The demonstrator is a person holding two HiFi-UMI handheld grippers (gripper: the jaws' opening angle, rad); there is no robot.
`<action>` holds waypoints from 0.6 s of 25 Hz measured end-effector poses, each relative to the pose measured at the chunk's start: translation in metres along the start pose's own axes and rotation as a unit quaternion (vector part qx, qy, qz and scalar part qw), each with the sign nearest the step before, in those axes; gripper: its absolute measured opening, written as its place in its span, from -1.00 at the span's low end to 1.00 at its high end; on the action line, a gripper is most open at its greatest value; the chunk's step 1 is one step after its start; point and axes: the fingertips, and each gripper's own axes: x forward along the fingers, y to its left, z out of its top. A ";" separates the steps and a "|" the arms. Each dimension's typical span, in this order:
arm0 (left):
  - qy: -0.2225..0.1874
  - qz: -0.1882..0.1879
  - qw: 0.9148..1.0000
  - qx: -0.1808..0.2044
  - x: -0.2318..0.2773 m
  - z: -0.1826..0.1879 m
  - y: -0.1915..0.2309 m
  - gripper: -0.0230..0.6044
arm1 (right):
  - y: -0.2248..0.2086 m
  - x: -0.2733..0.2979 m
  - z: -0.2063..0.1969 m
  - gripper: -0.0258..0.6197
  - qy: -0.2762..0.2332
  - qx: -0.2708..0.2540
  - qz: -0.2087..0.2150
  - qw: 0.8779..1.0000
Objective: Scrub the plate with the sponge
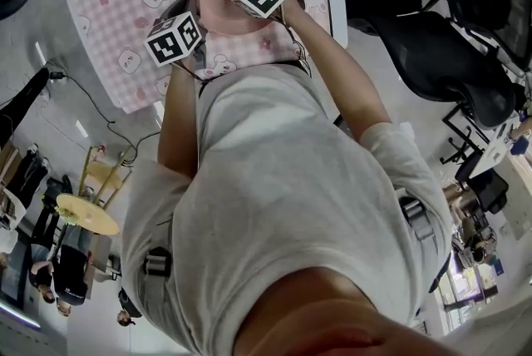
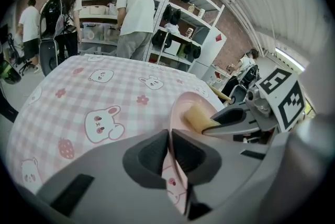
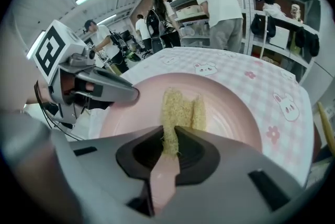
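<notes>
Pink plate (image 3: pixel 230 108) near the front edge of the table, on a bunny cloth (image 2: pixel 104 92), yellow sponge (image 3: pixel 178 108) in the plate, seemingly touching its middle, right gripper (image 3: pixel 170 136) pinching the sponge tight, left gripper (image 2: pixel 170 136) squeezing the plate's rim.

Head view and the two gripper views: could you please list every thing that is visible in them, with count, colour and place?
round pink plate: one, pink, on the tablecloth, rim between the left tool's jaws
yellow rectangular sponge: one, yellow, on the plate, in the right tool's jaws
checked tablecloth with bunny prints: one, pink and white, spread under the plate
black office chairs: at least two, black, right of the tablecloth in the head view
white metal shelving: one unit, white, beyond the tablecloth
people in the background: at least four, near the shelving
left tool: one, grey, shut on the plate's rim
right tool: one, grey, shut on the sponge
person's arms: two, reaching to the tools
</notes>
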 end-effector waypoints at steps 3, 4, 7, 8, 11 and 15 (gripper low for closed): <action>0.003 0.002 1.000 0.004 0.000 -0.001 0.002 -0.82 | 0.022 0.009 -0.001 -0.74 0.002 -0.022 0.029 0.999; 0.005 0.004 1.000 0.006 0.001 -0.002 0.003 -0.82 | 0.030 0.010 -0.002 -0.74 0.005 -0.028 0.037 0.999; 0.010 0.006 1.000 0.008 0.002 -0.005 0.005 -0.83 | 0.048 0.012 -0.006 -0.74 0.010 -0.042 0.052 0.998; 0.011 0.006 1.000 0.007 0.002 -0.006 0.006 -0.83 | 0.053 0.013 -0.008 -0.74 0.013 -0.047 0.055 0.997; 0.010 0.006 1.000 0.002 0.003 -0.007 0.008 -0.83 | 0.068 0.015 -0.017 -0.74 0.027 -0.064 0.067 0.995; 0.013 0.003 1.000 -0.011 0.004 -0.010 0.010 -0.83 | 0.090 0.014 -0.033 -0.74 0.049 -0.087 0.087 0.991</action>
